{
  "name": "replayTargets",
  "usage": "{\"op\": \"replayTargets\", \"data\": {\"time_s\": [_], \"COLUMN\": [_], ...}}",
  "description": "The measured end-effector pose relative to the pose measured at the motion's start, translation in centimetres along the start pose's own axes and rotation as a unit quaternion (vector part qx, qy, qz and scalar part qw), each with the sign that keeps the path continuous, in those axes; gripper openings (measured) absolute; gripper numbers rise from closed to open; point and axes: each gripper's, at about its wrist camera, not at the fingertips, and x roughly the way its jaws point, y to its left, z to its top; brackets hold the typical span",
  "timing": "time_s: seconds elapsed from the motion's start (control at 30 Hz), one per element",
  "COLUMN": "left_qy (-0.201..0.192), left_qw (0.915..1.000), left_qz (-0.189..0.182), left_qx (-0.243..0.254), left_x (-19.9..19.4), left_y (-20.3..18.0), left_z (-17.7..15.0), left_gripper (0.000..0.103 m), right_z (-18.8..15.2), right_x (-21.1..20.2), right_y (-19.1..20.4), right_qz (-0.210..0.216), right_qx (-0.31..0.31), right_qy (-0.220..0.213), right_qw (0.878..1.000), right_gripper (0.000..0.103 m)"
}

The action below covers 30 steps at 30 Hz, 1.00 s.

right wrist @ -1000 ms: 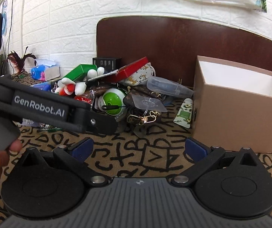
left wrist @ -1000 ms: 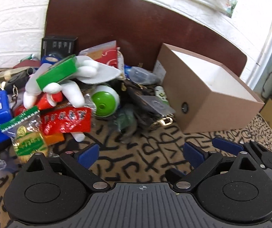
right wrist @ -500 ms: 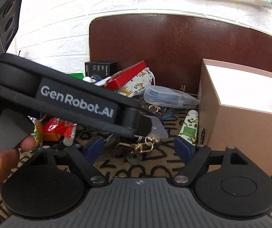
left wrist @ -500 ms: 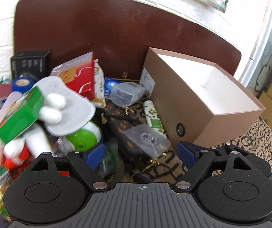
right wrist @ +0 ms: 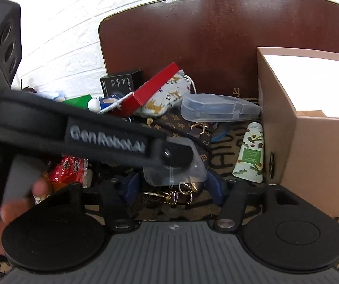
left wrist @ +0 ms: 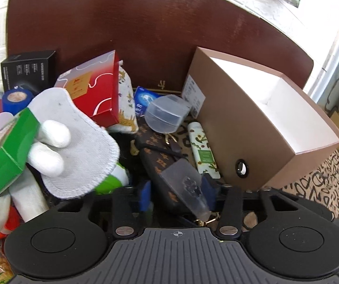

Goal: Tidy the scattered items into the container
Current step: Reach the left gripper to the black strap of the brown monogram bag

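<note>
Two hand-held grippers converge on one item in a heap of clutter on a letter-patterned bench. The left gripper (left wrist: 176, 193) has its jaws closing around a clear plastic packet (left wrist: 186, 187) lying atop a brown monogram pouch (left wrist: 160, 163); whether the pads already press it cannot be told. The right gripper (right wrist: 173, 184) is closing too, the same packet and gold clasps (right wrist: 169, 195) between its blue pads without clear contact. The brown cardboard box (left wrist: 219, 127) at the bench's right side stands open, its white interior showing nothing as far as visible. Still outside it: a red box (left wrist: 93, 90), green carton (left wrist: 4, 151), white plush toy (left wrist: 75, 142), clear case (left wrist: 164, 116), avocado-print tube (left wrist: 203, 151) beside the box wall. The tidying appears barely begun.
</note>
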Motion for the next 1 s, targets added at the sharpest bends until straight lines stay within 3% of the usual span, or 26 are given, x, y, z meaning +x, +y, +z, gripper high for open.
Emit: {"op": "replayTargets", "data": {"time_s": [0.1,0.13,0.23,0.37,0.47,0.53,0.57,0.6,0.77,1.0], "left_qy": [-0.002,-0.004,-0.008,-0.01,0.017,0.032,0.035,0.035,0.03,0.009], "left_qw": [0.9998,0.9996,0.9988,0.9969,0.9958,0.9938,0.9931,0.9931,0.9961,0.9985], "left_qz": [-0.018,-0.028,-0.038,-0.03,-0.059,-0.08,-0.086,-0.083,-0.059,-0.046], "left_qx": [0.0,0.003,0.028,0.072,0.067,0.07,0.073,0.075,0.058,0.029], "left_x": [-1.0,-1.6,-3.6,-5.7,-7.0,-7.9,-8.3,-8.8,-9.3,-10.4], "left_y": [-0.4,-0.7,-2.6,-5.0,-5.5,-5.8,-5.9,-5.9,-5.1,-3.9], "left_z": [-0.5,-0.7,-2.0,-4.3,-6.4,-7.8,-8.4,-9.1,-9.9,-9.1], "left_gripper": [0.027,0.018,0.02,0.033,0.046,0.058,0.069,0.071,0.073,0.079], "right_z": [-0.3,-0.4,-0.9,-2.2,-4.1,-5.6,-6.2,-6.7,-7.5,-6.9], "right_x": [-0.9,-1.4,-3.3,-6.2,-7.9,-8.9,-9.5,-10.0,-12.3,-13.3], "right_y": [0.2,0.3,1.1,1.9,2.3,2.1,1.9,1.6,0.0,1.7], "right_qz": [0.006,0.01,0.023,0.046,0.064,0.058,0.046,0.03,-0.016,0.007], "right_qx": [0.003,0.004,-0.007,0.006,0.013,0.015,0.021,0.027,0.057,0.012], "right_qy": [0.003,0.005,0.004,0.011,0.03,0.041,0.041,0.04,0.021,0.0], "right_qw": [1.0,1.0,1.0,0.999,0.997,0.997,0.998,0.998,0.998,1.0], "right_gripper": [0.053,0.051,0.048,0.049,0.051,0.057,0.065,0.071,0.072,0.075]}}
